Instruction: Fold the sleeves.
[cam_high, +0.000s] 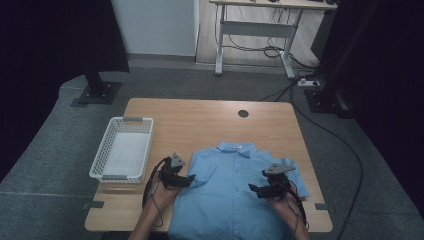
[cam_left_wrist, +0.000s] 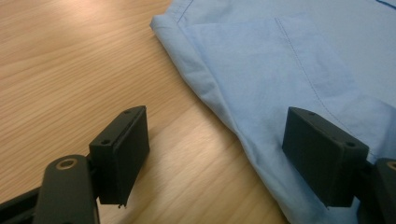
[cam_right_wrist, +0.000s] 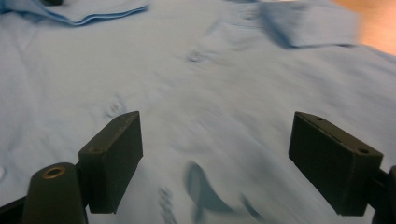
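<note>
Blue shirt (cam_high: 227, 190): hem cut off at table (cam_high: 210, 117) edge, fabric blurred in right gripper view. Left gripper (cam_high: 190, 179) and right gripper (cam_high: 254, 189) over shirt, jaws apart, gripping nothing. White basket (cam_high: 122, 148) left of shirt; grey floor beyond.

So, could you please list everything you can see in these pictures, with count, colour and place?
shirt: one, light blue, buttoned, lying flat collar-up on the near middle of the table.
basket: one, white, perforated, with nothing visible inside, on the table's left side, apart from the shirt.
table: one, light wood, with a dark round hole near its far edge.
desk: one, white legs, on the floor beyond the table.
power strip: one, white, on the grey floor at the far right, cables running from it.
left tongs: one, black, open, straddling the shirt's left edge.
right tongs: one, black, open over the shirt's right front.
hands: two, entering from the bottom edge.
</note>
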